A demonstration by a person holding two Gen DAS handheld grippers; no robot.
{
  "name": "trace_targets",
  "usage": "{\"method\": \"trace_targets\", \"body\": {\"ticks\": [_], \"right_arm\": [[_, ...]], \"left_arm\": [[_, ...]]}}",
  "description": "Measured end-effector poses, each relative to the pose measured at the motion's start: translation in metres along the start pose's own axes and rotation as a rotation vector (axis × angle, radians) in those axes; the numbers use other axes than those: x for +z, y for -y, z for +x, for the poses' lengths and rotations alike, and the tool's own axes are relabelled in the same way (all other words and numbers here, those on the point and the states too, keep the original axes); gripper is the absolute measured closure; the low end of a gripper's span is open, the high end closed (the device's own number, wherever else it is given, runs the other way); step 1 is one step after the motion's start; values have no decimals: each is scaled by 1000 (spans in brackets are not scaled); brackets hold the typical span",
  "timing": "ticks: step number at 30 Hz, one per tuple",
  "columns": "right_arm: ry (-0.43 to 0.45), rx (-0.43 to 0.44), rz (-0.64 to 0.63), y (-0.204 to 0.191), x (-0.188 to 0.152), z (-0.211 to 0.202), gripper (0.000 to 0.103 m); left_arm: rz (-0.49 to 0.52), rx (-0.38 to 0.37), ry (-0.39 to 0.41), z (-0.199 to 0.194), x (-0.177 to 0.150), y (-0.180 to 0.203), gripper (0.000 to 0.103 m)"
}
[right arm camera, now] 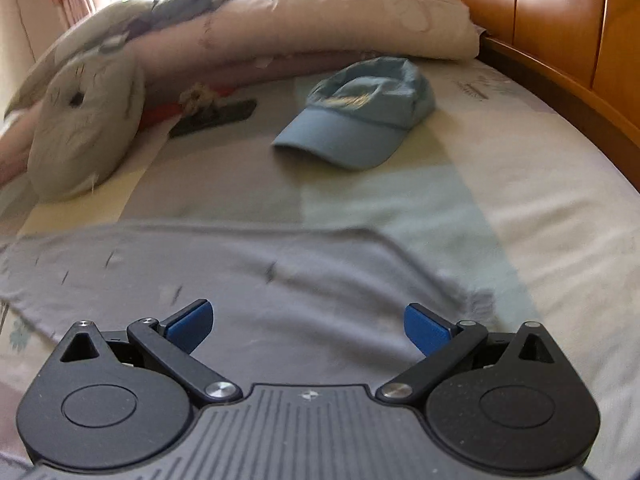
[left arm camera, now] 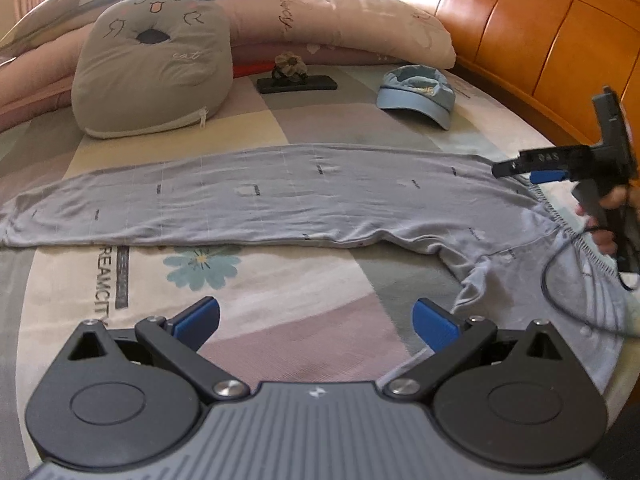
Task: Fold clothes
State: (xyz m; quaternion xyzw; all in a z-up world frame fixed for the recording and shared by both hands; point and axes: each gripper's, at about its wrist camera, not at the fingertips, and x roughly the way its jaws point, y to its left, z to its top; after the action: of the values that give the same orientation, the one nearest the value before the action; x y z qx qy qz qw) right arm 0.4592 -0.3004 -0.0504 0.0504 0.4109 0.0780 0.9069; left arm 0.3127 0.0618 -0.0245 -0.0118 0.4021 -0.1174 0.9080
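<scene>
A grey garment (left arm camera: pixel 280 200) with small dark marks lies stretched in a long band across the bed, its right end bunched, with a flap (left arm camera: pixel 480 268) trailing toward me. My left gripper (left arm camera: pixel 316 320) is open, hovering over the patterned bedsheet just short of the garment, with nothing between its blue pads (left arm camera: pixel 196 318). At the garment's right end a hand holds my right gripper (left arm camera: pixel 524 172) just above the fabric. In the right wrist view the right gripper (right arm camera: pixel 308 328) is open over the grey garment (right arm camera: pixel 280 272), gripping nothing.
A grey cat-face cushion (left arm camera: pixel 152 72), a black flat object (left arm camera: pixel 296 84) with a small ornament on it and a light blue cap (left arm camera: pixel 416 92) lie beyond the garment. Rolled quilts (left arm camera: pixel 340 20) line the back. A wooden headboard (left arm camera: pixel 540 40) borders the right side.
</scene>
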Motion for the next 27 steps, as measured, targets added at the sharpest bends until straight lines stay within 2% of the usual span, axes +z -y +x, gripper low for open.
{"method": "trace_targets", "body": {"ticks": [3, 5, 11, 15, 20, 24, 27], "right_arm": [[-23, 7, -7, -25, -15, -14, 0], [-40, -21, -26, -39, -24, -26, 0], [-54, -70, -109, -72, -25, -41, 0], [-36, -35, -72, -77, -18, -29, 0], [-47, 37, -49, -74, -10, 2, 0], [-76, 23, -60, -68, -5, 26, 0], [-63, 3, -74, -64, -8, 28, 0]], "left_arm": [[18, -24, 9, 6, 0, -11, 1], [21, -44, 12, 10, -1, -20, 1], [7, -30, -1, 22, 3, -50, 1], [-50, 36, 0, 27, 14, -71, 1], [-70, 115, 88, 23, 23, -81, 1], [-50, 187, 146, 25, 43, -99, 1], [-51, 232, 163, 36, 66, -124, 1]]}}
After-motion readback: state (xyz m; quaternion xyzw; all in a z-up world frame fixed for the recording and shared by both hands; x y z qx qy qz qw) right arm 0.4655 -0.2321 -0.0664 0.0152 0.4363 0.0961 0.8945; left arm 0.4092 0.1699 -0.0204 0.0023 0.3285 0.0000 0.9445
